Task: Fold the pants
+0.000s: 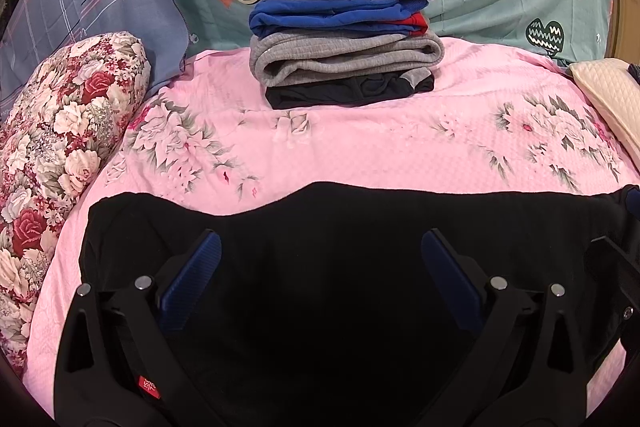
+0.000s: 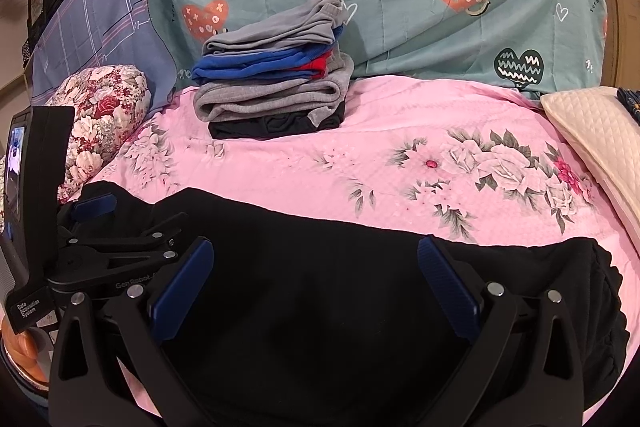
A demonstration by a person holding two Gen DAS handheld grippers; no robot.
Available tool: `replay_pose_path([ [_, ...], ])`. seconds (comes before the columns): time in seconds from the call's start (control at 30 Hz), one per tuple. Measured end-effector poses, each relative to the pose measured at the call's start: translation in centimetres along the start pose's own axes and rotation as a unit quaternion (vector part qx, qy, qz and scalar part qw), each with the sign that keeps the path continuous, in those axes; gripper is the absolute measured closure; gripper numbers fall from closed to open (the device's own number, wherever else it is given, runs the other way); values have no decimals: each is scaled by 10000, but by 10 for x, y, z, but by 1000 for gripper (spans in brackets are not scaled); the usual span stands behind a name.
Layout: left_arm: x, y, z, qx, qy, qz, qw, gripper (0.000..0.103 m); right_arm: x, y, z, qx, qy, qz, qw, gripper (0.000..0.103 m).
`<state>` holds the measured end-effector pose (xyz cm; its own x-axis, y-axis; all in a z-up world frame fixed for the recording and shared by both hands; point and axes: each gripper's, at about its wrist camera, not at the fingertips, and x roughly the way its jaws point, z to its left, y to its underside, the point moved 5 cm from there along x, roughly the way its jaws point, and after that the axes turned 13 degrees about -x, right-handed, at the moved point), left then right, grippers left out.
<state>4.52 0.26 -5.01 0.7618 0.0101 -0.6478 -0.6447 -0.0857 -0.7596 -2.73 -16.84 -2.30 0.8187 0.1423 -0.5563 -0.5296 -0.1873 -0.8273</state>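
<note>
We see the black pants (image 1: 320, 267) lying flat across the near edge of the bed (image 1: 360, 155), apparently partly folded, not yet a compact bundle. Left tongs (image 1: 320, 267) and right tongs (image 2: 316, 283) both stand spread wide above the cloth, holding nothing. We judge further folds and stacking remain. Count: one stack of folded garments (image 1: 344, 31) behind, about four pieces; one floral pillow (image 1: 68, 131).
</note>
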Motion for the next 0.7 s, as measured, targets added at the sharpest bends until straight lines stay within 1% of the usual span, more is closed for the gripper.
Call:
replay_pose_path([
  [0.07,-2,-2,0,35,-41,-29,10000,2,0,-1,4,-51,-107,37,9999,1],
  [0.17,-15,-14,13,-179,-37,-134,9997,2,-3,-5,16,-247,-434,166,9986,1],
  [0.27,-36,-26,40,-547,45,-146,9984,2,-13,-7,36,-729,-744,269,9942,1],
  [0.3,-44,-27,51,-591,67,-133,9981,2,-18,-3,46,-1055,-803,329,9906,1],
  [0.37,-59,-29,67,-551,24,-158,9984,2,-26,5,63,-1735,-756,398,9811,1],
  [0.4,-67,-26,81,-509,-50,-158,9986,2,-32,13,73,-2212,-609,365,9726,1],
  [0.43,-74,-24,92,-473,-111,-134,9987,2,-36,20,79,-2560,-496,338,9648,1],
  [0.47,-79,-22,101,-460,-147,-107,9988,2,-38,28,86,-2899,-432,358,9554,1],
  [0.5,-86,-16,114,-442,-200,-47,9988,2,-40,38,93,-3222,-465,430,9446,1],
  [0.53,-90,-12,123,-429,-223,3,9988,2,-41,46,97,-3409,-501,488,9375,1],
  [0.6,-98,-1,142,-417,-259,119,9987,2,-43,59,102,-3619,-636,569,9283,1],
  [0.7,-109,19,172,-461,-380,315,9977,2,-41,69,105,-3708,-784,706,9227,11],
])
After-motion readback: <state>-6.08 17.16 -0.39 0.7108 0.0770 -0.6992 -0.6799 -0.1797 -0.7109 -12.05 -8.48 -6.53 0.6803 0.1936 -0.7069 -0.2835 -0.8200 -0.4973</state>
